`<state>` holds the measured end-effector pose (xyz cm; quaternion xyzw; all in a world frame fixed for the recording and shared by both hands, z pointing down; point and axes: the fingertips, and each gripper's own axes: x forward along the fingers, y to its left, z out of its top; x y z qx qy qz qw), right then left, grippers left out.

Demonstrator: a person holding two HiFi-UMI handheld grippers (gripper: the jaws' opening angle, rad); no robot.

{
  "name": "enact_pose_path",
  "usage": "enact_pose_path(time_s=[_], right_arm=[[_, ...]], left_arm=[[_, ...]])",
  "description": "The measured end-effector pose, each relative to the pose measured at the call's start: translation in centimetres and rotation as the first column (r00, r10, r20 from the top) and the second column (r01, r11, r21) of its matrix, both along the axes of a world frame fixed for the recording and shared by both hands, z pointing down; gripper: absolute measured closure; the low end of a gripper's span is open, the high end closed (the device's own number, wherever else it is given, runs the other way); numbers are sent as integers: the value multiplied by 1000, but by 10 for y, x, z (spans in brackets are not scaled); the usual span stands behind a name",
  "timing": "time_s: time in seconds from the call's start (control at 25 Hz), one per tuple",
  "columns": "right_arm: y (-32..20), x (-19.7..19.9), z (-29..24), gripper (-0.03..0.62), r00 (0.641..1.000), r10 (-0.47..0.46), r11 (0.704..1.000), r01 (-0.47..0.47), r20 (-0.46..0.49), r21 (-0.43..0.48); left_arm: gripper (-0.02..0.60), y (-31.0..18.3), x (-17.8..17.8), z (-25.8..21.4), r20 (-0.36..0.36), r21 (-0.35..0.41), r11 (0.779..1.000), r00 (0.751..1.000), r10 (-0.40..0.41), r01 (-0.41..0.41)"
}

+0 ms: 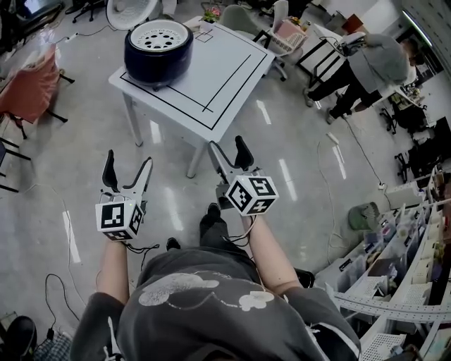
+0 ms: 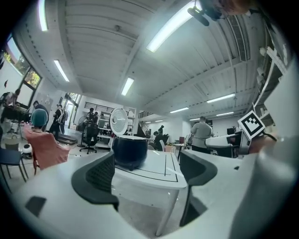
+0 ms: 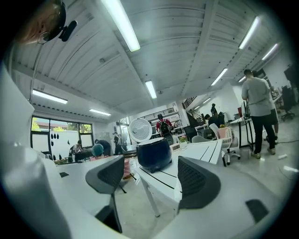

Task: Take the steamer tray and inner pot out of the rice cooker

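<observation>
Main risk, as I judge it: the rice cooker (image 1: 158, 44) sits close to one corner of the white table (image 1: 218, 77), so a hard push or a one-sided pull there could shove it toward the edge. The steamer tray (image 1: 161, 33), white and perforated, lies in the cooker's mouth. A pinch on one side of its rim alone would likely tip it or let it slip. The open lid (image 1: 132, 10) stands upright just behind the mouth and could get knocked on a careless reach or lift. The inner pot is not visible, presumably under the tray. It looks like the heavier, slicker lift, probably needing both grippers on opposite sides. Nothing is touched yet. Pose: both forearms are stretched forward at waist level with the marker cubes facing up. The left gripper (image 1: 128, 161) and the right gripper (image 1: 227, 144) point level toward the table and are well apart from the cooker, with bare floor beneath them. Each gripper view shows its jaws spread wide with nothing between the pads, and the cooker is framed far off in the gap.
</observation>
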<state>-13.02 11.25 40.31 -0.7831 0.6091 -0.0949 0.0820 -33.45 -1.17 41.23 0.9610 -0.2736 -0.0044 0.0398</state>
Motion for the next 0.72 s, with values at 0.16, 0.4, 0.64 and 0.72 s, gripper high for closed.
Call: enact_pose_path(time_s=[0.16,0.4,0.64,0.72], right_arm=[[-14,26,13,252,999,-25,999,26,42,-25],[-52,80,31,252,986,-154,986,158,59,-63],[-92,157,30,253,939,-319,941,330,130,-74],[-110,177,26,253,914,-378,918,391,148,-68]], left_arm=[[153,-9,18,9,46,-29,999,999,-12,14],[153,-22,53,12,116,-12,990,983,-141,143],[153,-28,111,5,143,-22,961,952,-271,277],[153,-30,127,2,139,-48,947,941,-307,316]])
